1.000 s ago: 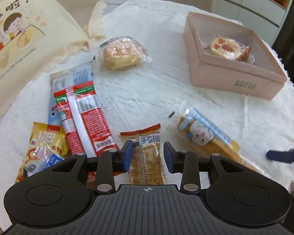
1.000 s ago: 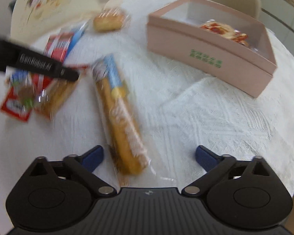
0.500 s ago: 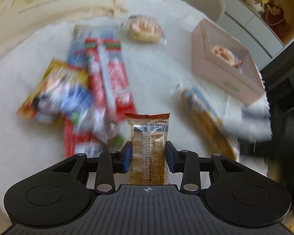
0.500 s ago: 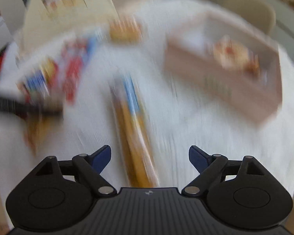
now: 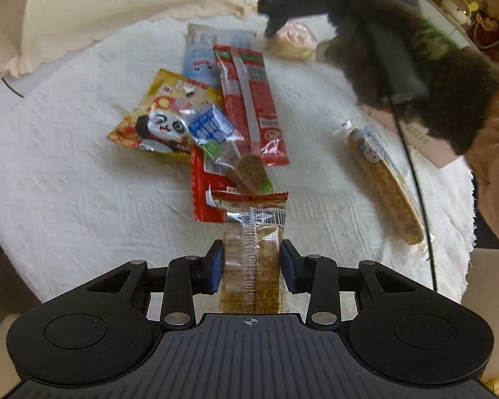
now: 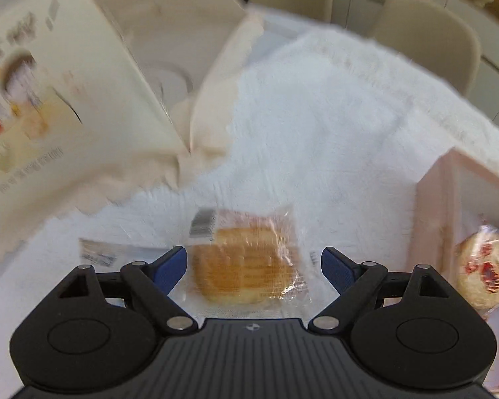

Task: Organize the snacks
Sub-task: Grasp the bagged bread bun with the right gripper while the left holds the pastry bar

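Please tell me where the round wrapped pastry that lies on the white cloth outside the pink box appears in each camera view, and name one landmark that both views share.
Left wrist view: the round wrapped pastry lies near the top, right of centre, partly covered by the dark right tool.
Right wrist view: the same pastry lies low in the centre, between the open fingers of that tool.
Shared landmark: the cream printed bag, up and left of the pastry in both.

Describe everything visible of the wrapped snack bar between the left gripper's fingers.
The snack bar is a narrow golden-brown bar in a clear wrapper with a crimped red top edge, a barcode and a seam running down the middle. The left gripper is shut on its lower half, the blue pads pressing both sides. It points away from the camera, above the white tablecloth.
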A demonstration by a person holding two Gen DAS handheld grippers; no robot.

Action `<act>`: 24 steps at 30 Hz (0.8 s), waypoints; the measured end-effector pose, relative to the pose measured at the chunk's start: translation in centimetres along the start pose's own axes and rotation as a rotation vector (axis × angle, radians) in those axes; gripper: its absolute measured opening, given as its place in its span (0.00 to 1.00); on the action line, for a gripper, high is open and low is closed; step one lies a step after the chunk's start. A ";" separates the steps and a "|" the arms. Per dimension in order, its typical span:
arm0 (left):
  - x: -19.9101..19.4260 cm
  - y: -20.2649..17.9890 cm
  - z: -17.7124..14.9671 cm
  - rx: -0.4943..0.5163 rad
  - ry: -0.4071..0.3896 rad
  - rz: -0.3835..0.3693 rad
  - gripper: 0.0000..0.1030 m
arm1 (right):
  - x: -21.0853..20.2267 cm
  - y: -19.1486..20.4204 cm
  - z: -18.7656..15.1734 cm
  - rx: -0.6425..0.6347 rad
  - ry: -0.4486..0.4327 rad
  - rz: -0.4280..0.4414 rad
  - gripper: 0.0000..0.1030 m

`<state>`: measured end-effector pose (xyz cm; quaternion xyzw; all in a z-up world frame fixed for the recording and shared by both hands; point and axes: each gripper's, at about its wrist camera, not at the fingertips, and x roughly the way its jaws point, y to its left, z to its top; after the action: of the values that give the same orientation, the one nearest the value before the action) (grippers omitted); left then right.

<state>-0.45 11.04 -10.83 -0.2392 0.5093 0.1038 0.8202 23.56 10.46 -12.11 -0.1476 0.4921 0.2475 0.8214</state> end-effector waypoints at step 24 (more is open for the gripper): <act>2.3 0.8 0.6 -0.041 0.047 -0.115 0.39 | -11.8 -2.7 -15.0 -0.364 -0.140 0.090 0.68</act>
<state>0.79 11.89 -12.89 -0.2872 0.5114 0.0611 0.8077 9.40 -2.17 -8.74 -0.2540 0.3871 0.3785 0.8015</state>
